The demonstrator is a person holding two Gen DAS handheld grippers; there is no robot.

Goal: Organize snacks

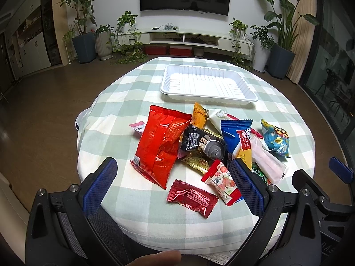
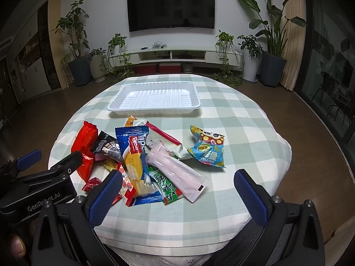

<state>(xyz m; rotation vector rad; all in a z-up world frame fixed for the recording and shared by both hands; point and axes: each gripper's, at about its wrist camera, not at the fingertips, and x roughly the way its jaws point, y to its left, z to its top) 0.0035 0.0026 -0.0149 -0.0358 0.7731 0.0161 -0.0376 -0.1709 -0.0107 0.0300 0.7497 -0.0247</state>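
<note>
A pile of snack packets lies on the checked tablecloth (image 1: 124, 201): a big red bag (image 1: 160, 147), a small dark red packet (image 1: 192, 197), a strawberry-print packet (image 1: 223, 182), a blue cake packet (image 1: 238, 138) and a light blue packet (image 1: 275, 141). An empty white tray (image 1: 208, 85) sits behind the pile. My left gripper (image 1: 173, 190) is open above the near edge, the dark red packet between its fingers. My right gripper (image 2: 175, 196) is open over the pile's near side, by a pink packet (image 2: 177, 173) and a green packet (image 2: 165, 182). The tray (image 2: 155, 98) is empty in this view too.
The round table's edge drops off all around to a brown floor. Plants, a TV and a low white cabinet stand far behind. The left gripper's body (image 2: 40, 177) shows at the left of the right wrist view.
</note>
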